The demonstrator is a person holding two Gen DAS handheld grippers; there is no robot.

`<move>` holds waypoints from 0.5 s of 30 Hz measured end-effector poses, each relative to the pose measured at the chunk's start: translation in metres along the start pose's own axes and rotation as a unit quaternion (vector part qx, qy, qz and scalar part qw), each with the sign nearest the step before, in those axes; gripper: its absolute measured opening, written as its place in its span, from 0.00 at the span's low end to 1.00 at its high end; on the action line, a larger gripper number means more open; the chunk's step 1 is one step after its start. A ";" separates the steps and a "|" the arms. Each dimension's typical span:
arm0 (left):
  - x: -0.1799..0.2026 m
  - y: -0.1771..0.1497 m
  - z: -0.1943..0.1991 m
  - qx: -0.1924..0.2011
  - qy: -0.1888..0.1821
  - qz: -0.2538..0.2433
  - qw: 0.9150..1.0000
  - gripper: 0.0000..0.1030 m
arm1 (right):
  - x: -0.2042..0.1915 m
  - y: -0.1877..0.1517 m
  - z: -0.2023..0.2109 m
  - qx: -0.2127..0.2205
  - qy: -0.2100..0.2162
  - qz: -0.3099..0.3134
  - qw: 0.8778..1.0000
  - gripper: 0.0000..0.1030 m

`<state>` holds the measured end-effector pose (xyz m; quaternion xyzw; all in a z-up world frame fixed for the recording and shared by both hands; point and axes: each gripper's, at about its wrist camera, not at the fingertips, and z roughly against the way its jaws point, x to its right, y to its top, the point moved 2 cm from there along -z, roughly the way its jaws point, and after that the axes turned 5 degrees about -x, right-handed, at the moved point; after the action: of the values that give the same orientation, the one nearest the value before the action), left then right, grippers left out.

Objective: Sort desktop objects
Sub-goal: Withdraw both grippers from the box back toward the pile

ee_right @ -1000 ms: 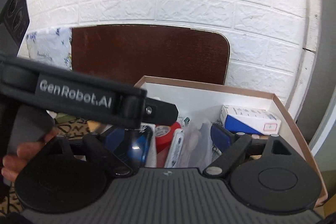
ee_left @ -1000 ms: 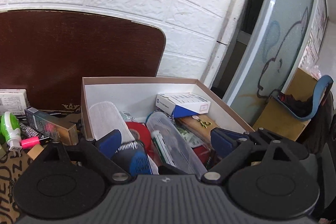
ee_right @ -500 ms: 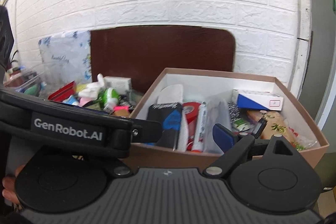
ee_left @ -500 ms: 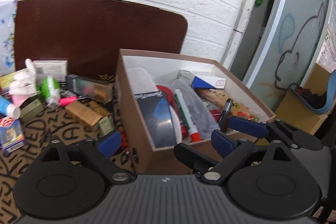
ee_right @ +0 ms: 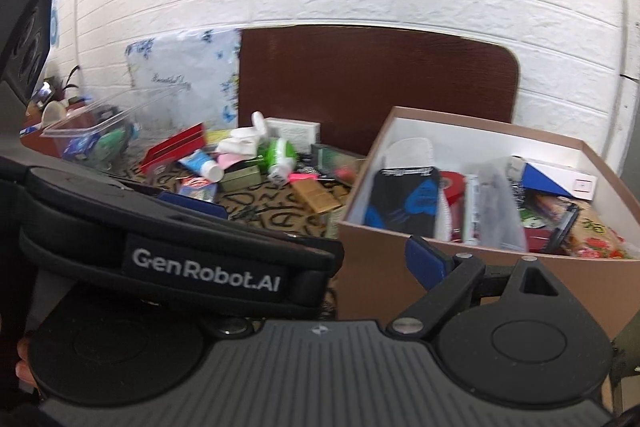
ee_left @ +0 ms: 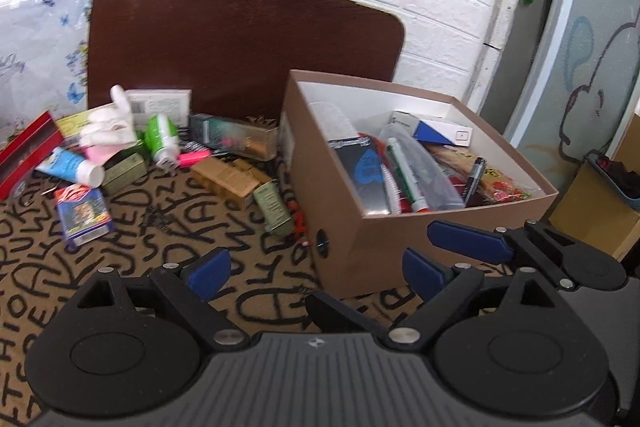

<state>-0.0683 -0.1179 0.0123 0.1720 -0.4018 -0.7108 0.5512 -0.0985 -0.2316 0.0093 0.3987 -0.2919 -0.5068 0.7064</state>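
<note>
Both grippers, left (ee_left: pixel 316 263) and right (ee_right: pixel 320 247), hover with fingers apart and empty at the near edge of a lettered worktop (ee_left: pixel 132 247). A full brown box (ee_left: pixel 360 227) sits right; loose clutter (ee_left: pixel 160 163) lies far left, bare mat between.
</note>
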 end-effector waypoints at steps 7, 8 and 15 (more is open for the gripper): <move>-0.041 -0.016 0.005 -0.006 0.032 0.034 0.999 0.92 | -0.038 -0.003 -0.014 -0.022 0.032 0.022 0.999 0.88; -0.050 -0.019 0.004 -0.010 0.038 0.045 0.998 0.92 | -0.043 -0.004 -0.018 -0.027 0.043 0.026 0.998 0.88; -0.105 -0.029 -0.009 -0.041 0.070 0.102 0.991 0.91 | -0.077 -0.005 -0.049 -0.054 0.064 0.041 0.996 0.88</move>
<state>-0.0457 -0.0225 -0.0362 0.1562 -0.3485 -0.6527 0.6543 -0.0854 -0.1465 -0.0207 0.3793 -0.2340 -0.4658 0.7645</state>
